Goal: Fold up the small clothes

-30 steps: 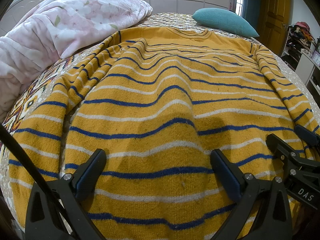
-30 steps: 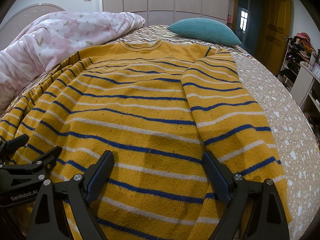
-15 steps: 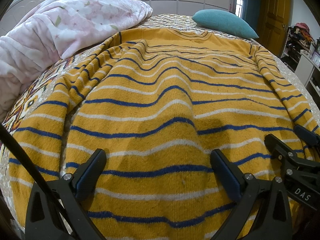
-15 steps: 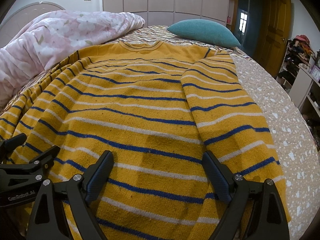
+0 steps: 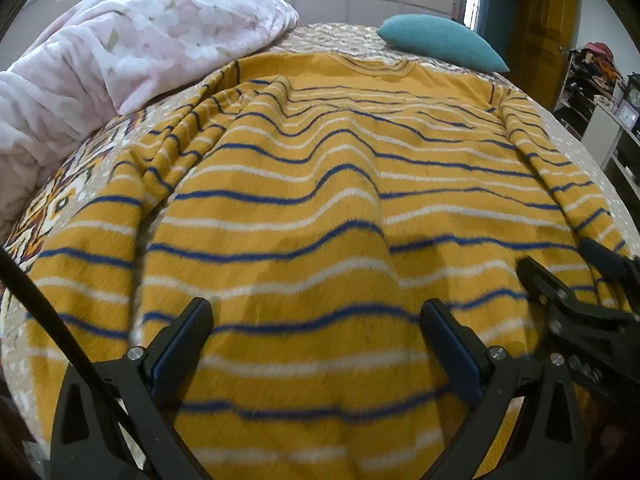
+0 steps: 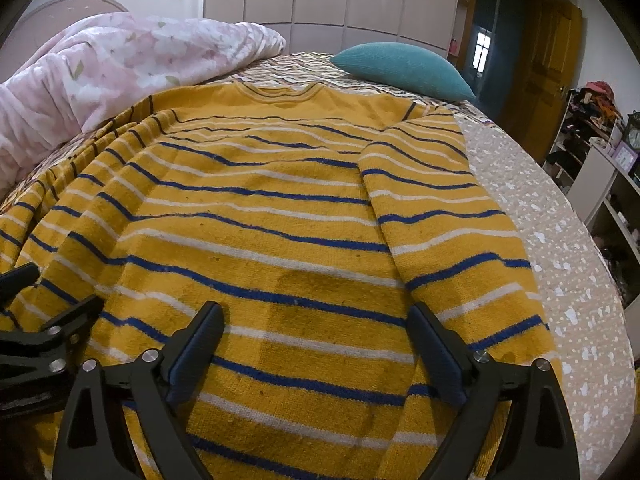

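Note:
A yellow sweater (image 5: 320, 200) with blue and white stripes lies flat on the bed, collar at the far end; it also fills the right wrist view (image 6: 280, 220). Both sleeves lie folded in along its sides, the right one (image 6: 440, 208) on top of the body. My left gripper (image 5: 316, 344) is open and empty, low over the near left hem. My right gripper (image 6: 316, 340) is open and empty over the near right hem. Each gripper shows at the edge of the other's view.
A pink floral quilt (image 5: 132, 52) is heaped at the far left of the bed. A teal pillow (image 6: 400, 68) lies beyond the collar. Bare bedspread (image 6: 560, 240) runs along the right, with shelves (image 6: 612, 184) and a wooden door beyond.
Both grippers have shifted slightly over the hem; the left view is a little blurred from motion. The sweater has not moved and the jaws stay open.

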